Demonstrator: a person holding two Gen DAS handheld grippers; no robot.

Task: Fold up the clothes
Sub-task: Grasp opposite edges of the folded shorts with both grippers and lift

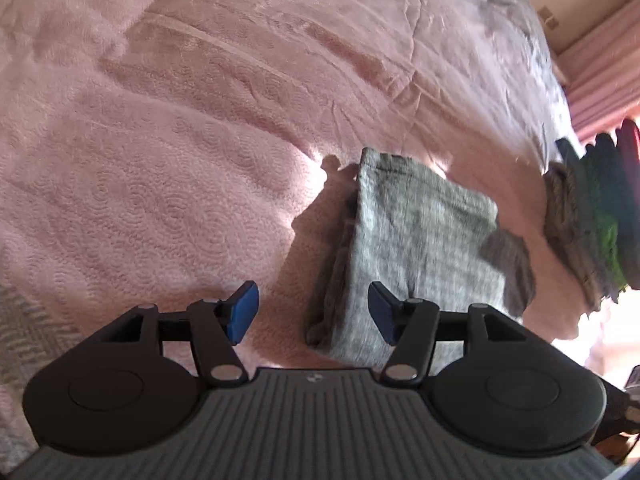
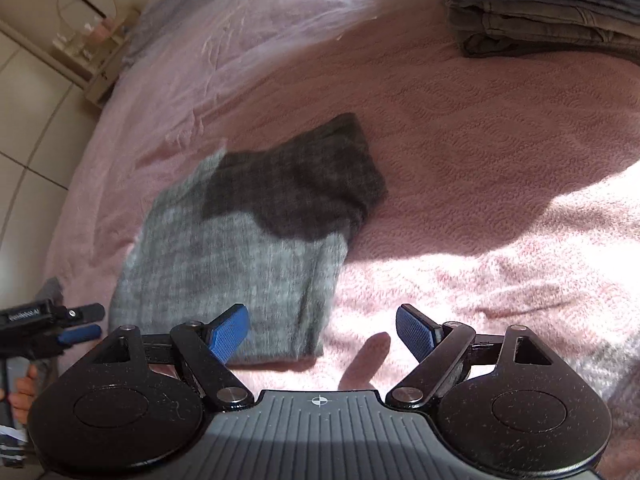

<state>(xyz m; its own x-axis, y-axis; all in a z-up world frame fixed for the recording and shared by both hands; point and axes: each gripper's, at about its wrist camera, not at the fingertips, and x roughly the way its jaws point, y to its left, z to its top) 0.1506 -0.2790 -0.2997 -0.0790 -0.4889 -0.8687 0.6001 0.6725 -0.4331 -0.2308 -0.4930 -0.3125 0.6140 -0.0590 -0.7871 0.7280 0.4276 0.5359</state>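
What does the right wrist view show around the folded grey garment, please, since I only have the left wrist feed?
Observer: The folded grey garment lies flat on the pink bedspread, with shadow across its far end.
Operator: Is the right gripper holding it?
Observer: No, the right gripper is open and empty, one blue pad over the garment's near edge.
Operator: Can you see my left gripper there?
Observer: Yes, the left gripper shows at the left edge, beside the garment, nothing between its fingers.
Operator: What is the stack like?
Observer: The stack of folded clothes sits at the top right, apart from the garment.
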